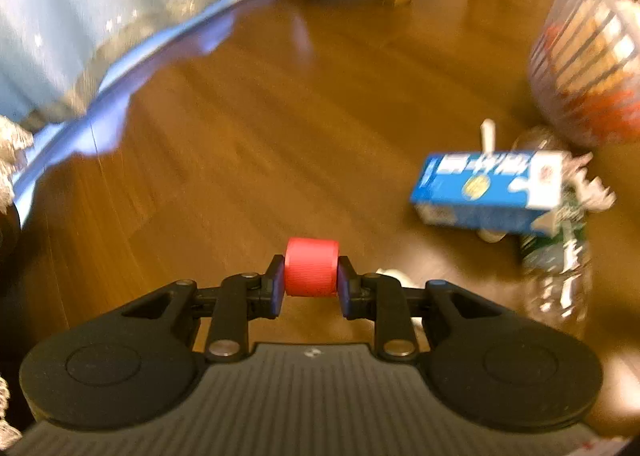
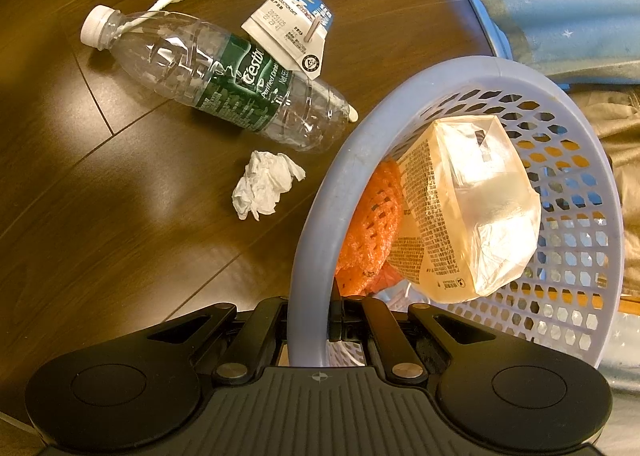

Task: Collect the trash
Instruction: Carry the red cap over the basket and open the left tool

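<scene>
Now the left gripper [image 1: 311,283] clamps a ribbed red plastic cap [image 1: 311,267]; right gripper [image 2: 310,320] pinches the perforated basket's rim [image 2: 320,192].

In the right wrist view, the basket [image 2: 320,192] sits at three o'clock. A bag [image 2: 480,208] and a net [image 2: 372,224] lie in it. The water bottle [image 2: 216,80] lies at eleven o'clock, with the carton [image 2: 288,32] on it. The crumpled tissue [image 2: 266,184] lies between bottle and basket.

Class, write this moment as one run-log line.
left gripper: shut on red bottle cap | right gripper: shut on basket rim | floor: bottle, carton, tissue
</scene>
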A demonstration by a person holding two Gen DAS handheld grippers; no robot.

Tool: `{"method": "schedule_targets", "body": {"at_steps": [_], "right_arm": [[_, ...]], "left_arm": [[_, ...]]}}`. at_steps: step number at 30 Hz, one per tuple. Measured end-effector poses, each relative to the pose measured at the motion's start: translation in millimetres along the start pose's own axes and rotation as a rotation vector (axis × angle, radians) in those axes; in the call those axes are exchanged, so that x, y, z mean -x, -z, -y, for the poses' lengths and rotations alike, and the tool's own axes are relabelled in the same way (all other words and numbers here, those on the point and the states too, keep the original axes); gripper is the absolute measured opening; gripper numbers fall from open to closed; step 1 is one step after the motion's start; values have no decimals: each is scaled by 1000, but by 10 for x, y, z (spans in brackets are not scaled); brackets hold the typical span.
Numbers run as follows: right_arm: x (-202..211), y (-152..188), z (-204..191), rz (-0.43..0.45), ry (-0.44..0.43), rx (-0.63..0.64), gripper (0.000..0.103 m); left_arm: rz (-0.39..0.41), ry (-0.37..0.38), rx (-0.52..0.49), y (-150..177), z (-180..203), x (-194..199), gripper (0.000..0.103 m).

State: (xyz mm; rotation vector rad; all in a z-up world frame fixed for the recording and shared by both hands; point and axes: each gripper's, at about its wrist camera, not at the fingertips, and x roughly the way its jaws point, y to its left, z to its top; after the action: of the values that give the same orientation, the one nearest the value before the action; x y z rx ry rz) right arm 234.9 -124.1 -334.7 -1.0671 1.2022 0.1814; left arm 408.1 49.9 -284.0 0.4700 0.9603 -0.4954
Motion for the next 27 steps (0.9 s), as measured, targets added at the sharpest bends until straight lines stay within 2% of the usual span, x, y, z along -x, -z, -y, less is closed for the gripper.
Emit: {"method": "schedule_targets", "body": {"at_steps": [7, 16, 27], "right_arm": [[9, 16, -15, 0, -1, 7, 0], [22, 5, -33, -2, -4, 20, 0], [91, -24, 4, 4, -26, 6, 0]], "left_arm": [[92, 66, -19, -381, 240, 535, 22], [205, 178, -138, -890, 797, 1169, 22], [273, 301, -257, -1336, 1418, 1549, 22]]}}
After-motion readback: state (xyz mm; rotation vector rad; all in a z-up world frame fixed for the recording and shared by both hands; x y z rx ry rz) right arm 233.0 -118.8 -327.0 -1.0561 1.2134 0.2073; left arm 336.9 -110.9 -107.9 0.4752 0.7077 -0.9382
